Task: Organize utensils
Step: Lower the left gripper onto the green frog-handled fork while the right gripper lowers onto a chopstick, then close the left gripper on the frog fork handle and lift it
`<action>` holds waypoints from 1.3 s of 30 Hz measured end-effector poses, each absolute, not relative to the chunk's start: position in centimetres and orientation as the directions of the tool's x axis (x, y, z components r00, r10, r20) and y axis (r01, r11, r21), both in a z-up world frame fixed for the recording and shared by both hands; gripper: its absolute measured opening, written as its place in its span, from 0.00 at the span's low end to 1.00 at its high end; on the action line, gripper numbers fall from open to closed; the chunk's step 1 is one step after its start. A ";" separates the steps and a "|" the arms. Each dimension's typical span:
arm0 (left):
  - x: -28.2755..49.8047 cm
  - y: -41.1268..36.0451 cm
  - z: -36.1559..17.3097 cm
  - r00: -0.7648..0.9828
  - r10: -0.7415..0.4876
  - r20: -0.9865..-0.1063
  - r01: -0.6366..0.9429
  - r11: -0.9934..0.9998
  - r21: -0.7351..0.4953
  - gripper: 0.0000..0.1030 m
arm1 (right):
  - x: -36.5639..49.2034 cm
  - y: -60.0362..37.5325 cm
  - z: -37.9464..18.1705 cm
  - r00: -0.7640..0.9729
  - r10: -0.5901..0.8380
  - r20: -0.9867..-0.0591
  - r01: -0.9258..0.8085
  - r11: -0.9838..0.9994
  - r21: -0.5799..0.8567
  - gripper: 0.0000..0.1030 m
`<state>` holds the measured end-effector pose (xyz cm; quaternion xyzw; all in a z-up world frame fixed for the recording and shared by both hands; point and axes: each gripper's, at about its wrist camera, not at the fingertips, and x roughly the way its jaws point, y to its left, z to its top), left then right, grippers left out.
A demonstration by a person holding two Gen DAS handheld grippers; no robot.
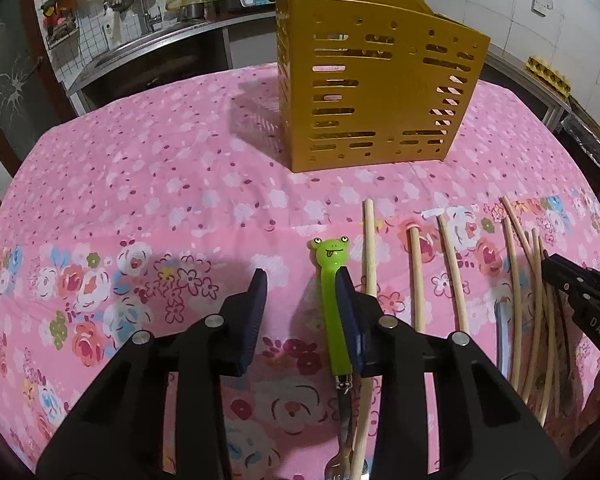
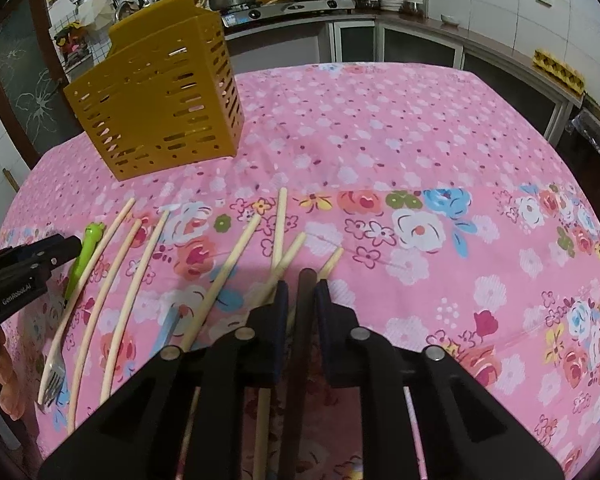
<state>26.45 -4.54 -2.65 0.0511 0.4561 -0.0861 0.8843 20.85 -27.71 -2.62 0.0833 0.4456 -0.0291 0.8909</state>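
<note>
Frog-handled green fork [image 1: 333, 304] flat on the pink floral cloth [image 1: 148, 184], handle against the inner face of the left gripper's [image 1: 302, 304] right-hand pad; other pad well clear, jaws partly open, no grip. Dark brown chopstick [image 2: 305, 304] pinched between the pads of the right gripper [image 2: 301, 294], jaws nearly closed. Pale chopsticks [image 2: 236, 256] spread between both grippers, some crossing. Gold slotted utensil holder [image 1: 376, 92] upright beyond, ahead of the left gripper.
</note>
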 end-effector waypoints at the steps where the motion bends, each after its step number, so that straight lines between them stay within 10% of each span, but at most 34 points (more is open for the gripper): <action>1: 26.6 -4.5 -2.6 0.563 -0.113 -0.819 0.201 0.980 0.003 0.31 | 21.0 -27.7 -2.6 0.596 0.019 -0.803 0.129 0.984 0.119 0.14; 39: 28.7 -5.8 -3.9 0.481 -0.104 -0.870 0.227 0.974 0.009 0.16 | 22.6 -30.4 -3.4 0.513 0.099 -0.852 0.183 0.958 0.222 0.13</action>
